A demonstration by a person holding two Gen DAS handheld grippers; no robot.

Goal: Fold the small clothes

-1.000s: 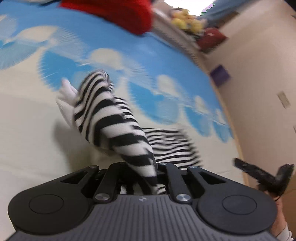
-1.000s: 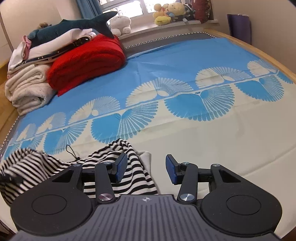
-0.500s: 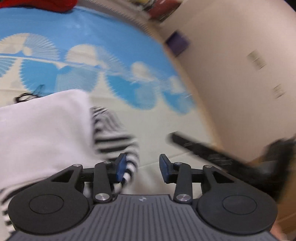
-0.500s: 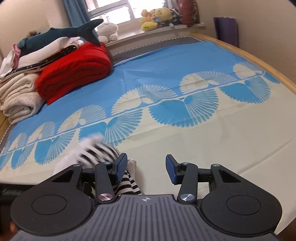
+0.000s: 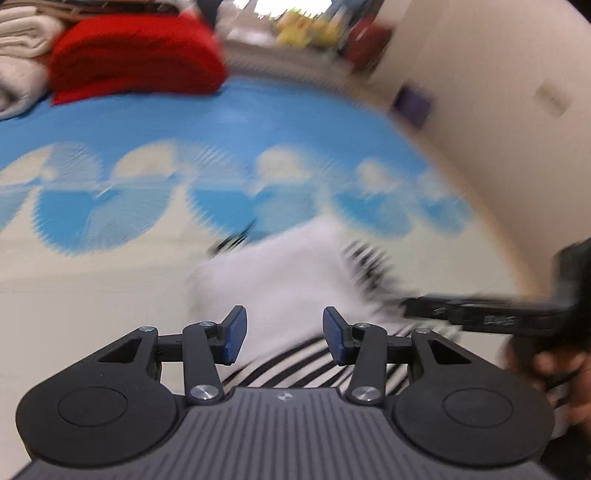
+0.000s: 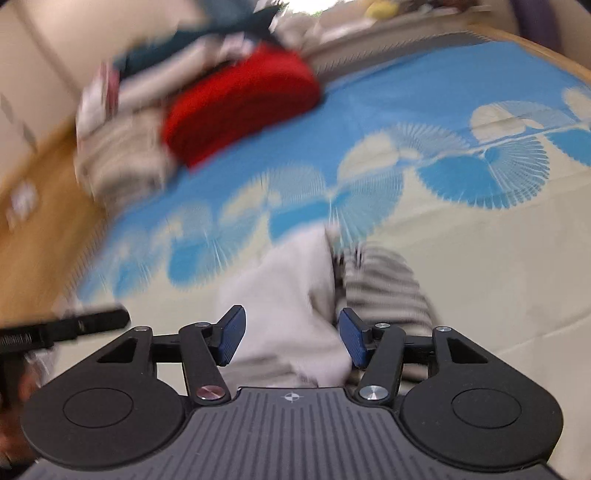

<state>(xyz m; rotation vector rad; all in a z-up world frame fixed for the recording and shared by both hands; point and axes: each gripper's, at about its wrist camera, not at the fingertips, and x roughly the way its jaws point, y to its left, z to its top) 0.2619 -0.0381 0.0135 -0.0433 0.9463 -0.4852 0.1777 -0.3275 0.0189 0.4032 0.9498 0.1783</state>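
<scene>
Striped garment (image 5: 295, 273) lies in a heap on the cream part of the bedsheet (image 5: 92, 280), just in front of both claws; its white inside faces up over most of the heap, w/ black-and-white stripes showing at the near edge and at the right side. In the right wrist view the same garment (image 6: 295, 295) shows white at left and striped at right, bunched, sitting on cream fabric below the blue fan print. Both views are motion-blurred, so fold lines can't be made out. Left gripper (image 5: 283, 334) has its 2 blue pads spread wide, nothing between them, cloth lying beyond and under the gap. Right gripper (image 6: 291, 334) is likewise spread, pads apart, white cloth visible through the gap but not pinched. Right gripper's body also shows at the right edge of the left view, reaching in near the striped edge; whether it touches the cloth can't be told. Further back: red folded blanket (image 5: 133, 59), w/ cream towels (image 5: 22, 48) stacked beside it at left. Plush toys (image 5: 303, 26) sit on the sill, blurred.
</scene>
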